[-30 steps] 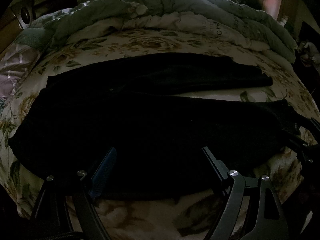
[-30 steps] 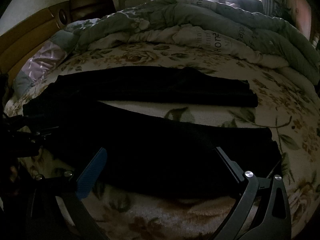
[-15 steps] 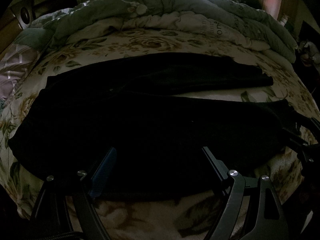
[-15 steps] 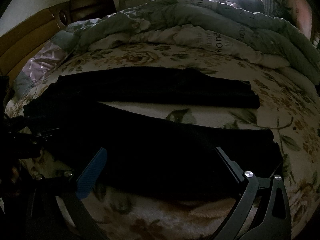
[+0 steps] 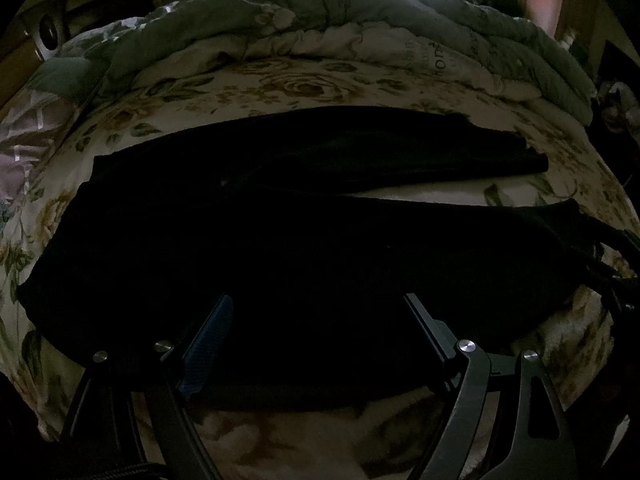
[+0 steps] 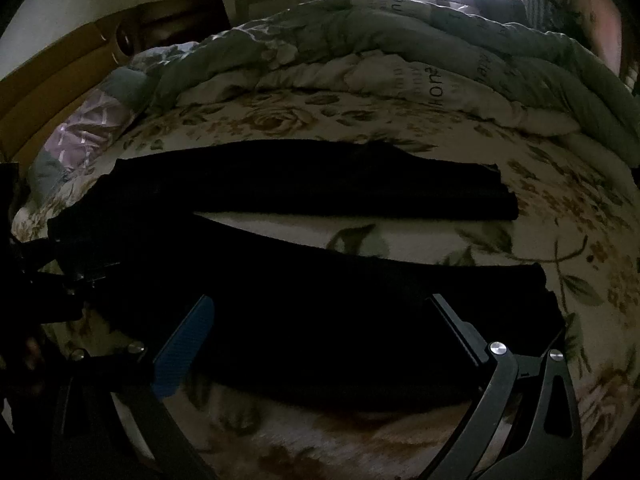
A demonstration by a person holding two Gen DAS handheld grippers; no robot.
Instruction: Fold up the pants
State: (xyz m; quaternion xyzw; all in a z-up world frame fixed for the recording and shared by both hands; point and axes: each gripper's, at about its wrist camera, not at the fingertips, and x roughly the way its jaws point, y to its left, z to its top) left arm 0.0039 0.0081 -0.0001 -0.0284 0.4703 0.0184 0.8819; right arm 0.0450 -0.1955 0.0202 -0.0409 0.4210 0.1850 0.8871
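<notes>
Black pants lie flat across a floral bed sheet, waist to the left, two legs spread toward the right. In the right wrist view the pants show both legs with sheet between them. My left gripper is open, hovering over the near edge of the pants by the upper leg. My right gripper is open, over the near leg close to its hem. Each gripper also shows at the edge of the other's view: the right one and the left one.
A bunched grey-green quilt lies along the far side of the bed. A pillow and wooden headboard are at the left. The bed's near edge runs just below the pants.
The right gripper's view has crept slightly upward and right. The left gripper and the pants have not visibly moved.
</notes>
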